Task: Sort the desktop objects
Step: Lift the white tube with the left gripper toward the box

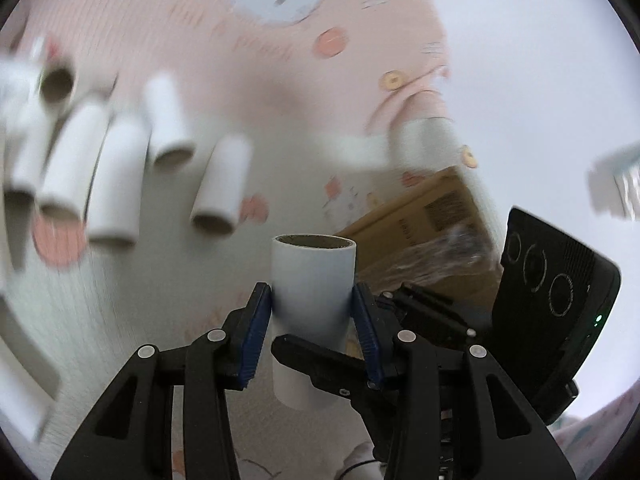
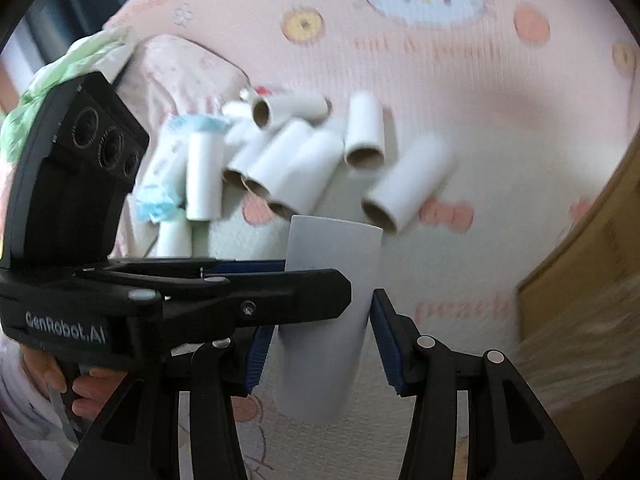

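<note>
Pinching a white cardboard tube (image 1: pixel 314 268) between its blue pads, the left tool (image 1: pixel 312 300) holds it upright, with the open brown-lined end above the fingertips and the other end hanging below them. The right tool (image 2: pixel 324 312) straddles the same tube lower down. In the right wrist view its right pad lies against the tube's side, while its left pad is partly hidden behind the left tool, which crosses in front from the left. It too appears to be clamped on the tube.

Ahead of both tools and a little to their left, a loose cluster of similar white tubes (image 2: pixel 304 168) lies on its sides on a pink printed cloth (image 2: pixel 440 80). Some of them touch or overlap, and one lies apart, nearest the held tube. At the far left of that cluster, beside the left tool's body, there is a crumpled blue-and-white packet (image 2: pixel 168 168), and a pale green cloth (image 2: pixel 52 80) lies beyond it.

To the right of the tools stands a brown cardboard box (image 2: pixel 592 248), partly wrapped in clear film. A hand (image 2: pixel 92 388) grips the left tool's handle. Everything behind the tools is blurred.
</note>
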